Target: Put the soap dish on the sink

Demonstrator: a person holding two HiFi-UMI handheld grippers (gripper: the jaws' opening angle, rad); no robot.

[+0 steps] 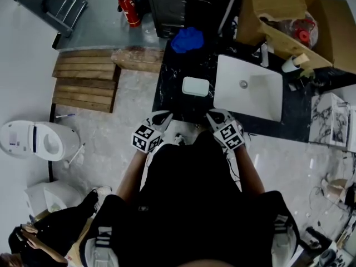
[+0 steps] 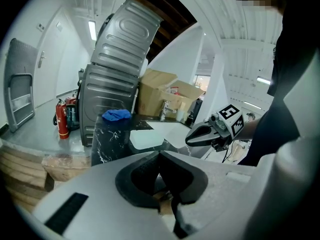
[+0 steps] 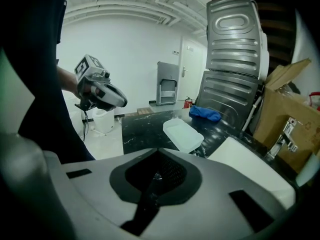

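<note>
The soap dish (image 1: 196, 86) is a pale rounded rectangular tray lying on the black marble counter (image 1: 172, 82), just left of the white sink basin (image 1: 247, 90). It also shows in the left gripper view as the soap dish (image 2: 146, 139) and in the right gripper view as the soap dish (image 3: 183, 134). My left gripper (image 1: 162, 117) hangs at the counter's near edge, short of the dish, jaws together and empty. My right gripper (image 1: 214, 116) is beside it, near the basin's front left corner, also shut on nothing. Each gripper sees the other: right gripper (image 2: 192, 138), left gripper (image 3: 120, 100).
A blue cloth (image 1: 187, 39) lies at the counter's far end. A faucet (image 1: 265, 54) and open cardboard boxes (image 1: 289, 15) stand behind the basin. Left of the counter are wooden pallets (image 1: 84, 79), a fire extinguisher (image 1: 129, 7) and a toilet (image 1: 39, 141). A person (image 1: 44, 232) crouches lower left.
</note>
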